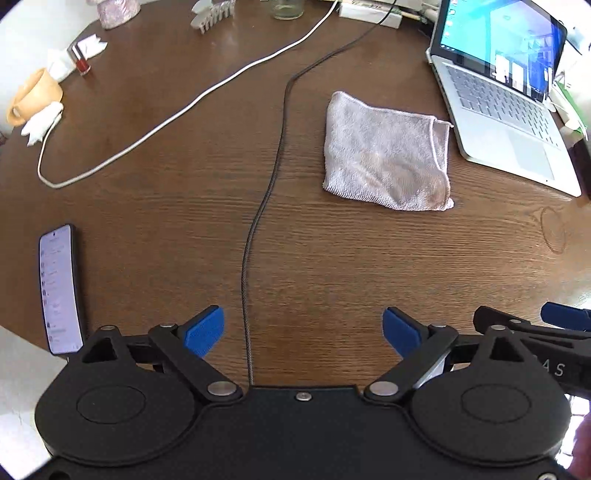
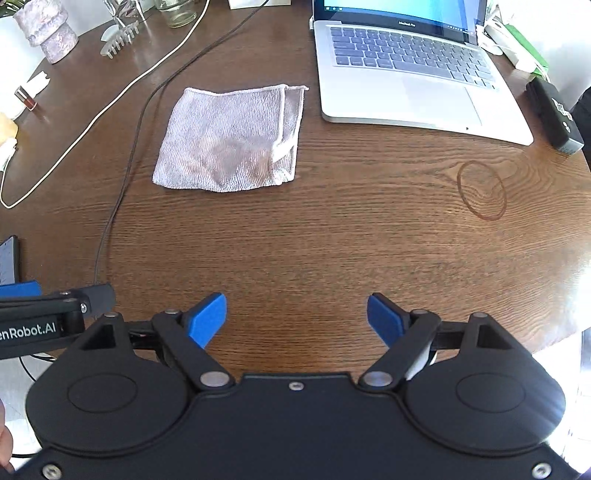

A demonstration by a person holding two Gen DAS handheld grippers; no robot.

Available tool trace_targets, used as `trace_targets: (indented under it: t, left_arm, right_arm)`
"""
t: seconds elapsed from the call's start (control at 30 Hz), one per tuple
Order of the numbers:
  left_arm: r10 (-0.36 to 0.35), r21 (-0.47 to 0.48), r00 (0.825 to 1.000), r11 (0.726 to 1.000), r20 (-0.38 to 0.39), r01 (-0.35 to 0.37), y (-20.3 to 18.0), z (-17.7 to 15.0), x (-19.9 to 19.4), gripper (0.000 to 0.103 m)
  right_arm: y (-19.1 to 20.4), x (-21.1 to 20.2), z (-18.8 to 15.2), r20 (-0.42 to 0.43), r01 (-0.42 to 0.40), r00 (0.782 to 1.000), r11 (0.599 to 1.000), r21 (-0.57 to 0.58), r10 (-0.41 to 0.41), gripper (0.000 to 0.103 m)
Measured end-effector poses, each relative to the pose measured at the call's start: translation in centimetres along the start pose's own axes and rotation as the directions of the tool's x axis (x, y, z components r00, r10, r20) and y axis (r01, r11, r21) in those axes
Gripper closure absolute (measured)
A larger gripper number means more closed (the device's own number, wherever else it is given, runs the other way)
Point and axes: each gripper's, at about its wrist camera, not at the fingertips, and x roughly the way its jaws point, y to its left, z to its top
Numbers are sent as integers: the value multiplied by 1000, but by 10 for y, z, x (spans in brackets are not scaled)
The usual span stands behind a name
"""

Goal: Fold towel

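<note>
A small grey-white towel [image 1: 386, 153] lies folded in a rough square on the brown wooden table [image 1: 332, 266], its top layer's edge short of the right side. It also shows in the right wrist view [image 2: 229, 142]. My left gripper [image 1: 303, 330] is open and empty, held near the table's front edge, well back from the towel. My right gripper [image 2: 296, 319] is open and empty too, beside the left one, with the towel ahead to its left.
An open laptop [image 2: 417, 74] stands right of the towel. A black cable [image 1: 271, 177] and a white cable [image 1: 184, 110] run across the table to the left. A phone [image 1: 59, 291] lies at the left edge. A cup [image 1: 31, 96], hair clip [image 1: 212, 14] and jar stand at the back.
</note>
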Motion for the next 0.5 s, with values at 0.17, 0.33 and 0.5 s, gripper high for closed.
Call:
trace_targets:
  t: [0.17, 0.33, 0.5]
  left_arm:
    - [4, 26, 1000, 1000, 0, -4, -4, 1, 1, 10]
    - [6, 46, 1000, 999, -8, -6, -7, 3, 3, 10]
    - [2, 64, 1000, 998, 9, -3, -11, 4, 3, 10]
  right_arm:
    - [1, 0, 1, -3, 5, 1000, 1000, 0, -5, 17]
    - [2, 3, 2, -3, 4, 1000, 1000, 1, -4, 17]
    - [-2, 4, 3, -8, 3, 1000, 1000, 10, -3, 17]
